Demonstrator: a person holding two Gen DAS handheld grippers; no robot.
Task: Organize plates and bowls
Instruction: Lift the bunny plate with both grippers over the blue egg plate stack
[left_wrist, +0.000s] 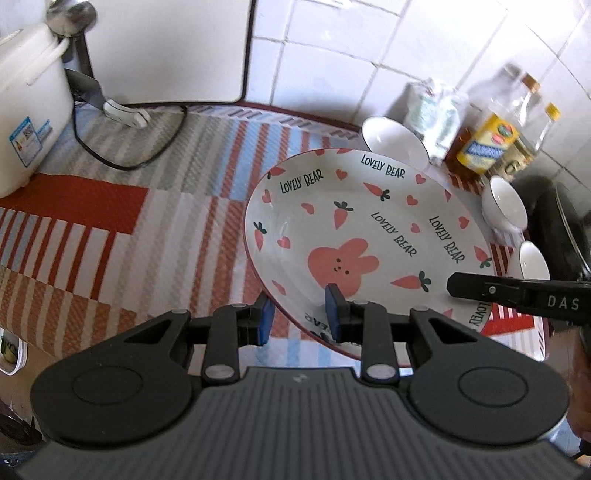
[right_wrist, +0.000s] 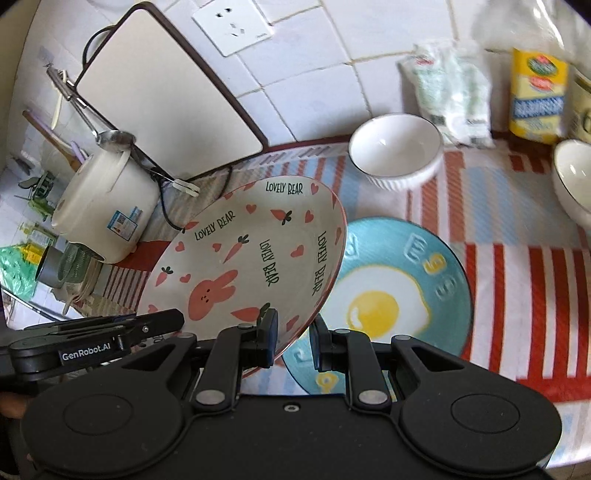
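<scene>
Home kitchen: white-tiled wall (right_wrist: 314, 85) with a white wall socket (right_wrist: 233, 26), white plastic rice cooker (right_wrist: 107, 206), clear cooking-oil bottles (left_wrist: 517, 122), striped red-and-blue tabletop (left_wrist: 110, 206).

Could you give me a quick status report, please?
Left tool and right tool both straddling bunny plate rim, plate tilted. Egg plate directly beneath.

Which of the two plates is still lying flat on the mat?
The blue fried-egg plate lies flat. The rabbit plate is tilted up, its rim between both grippers' pads.
</scene>
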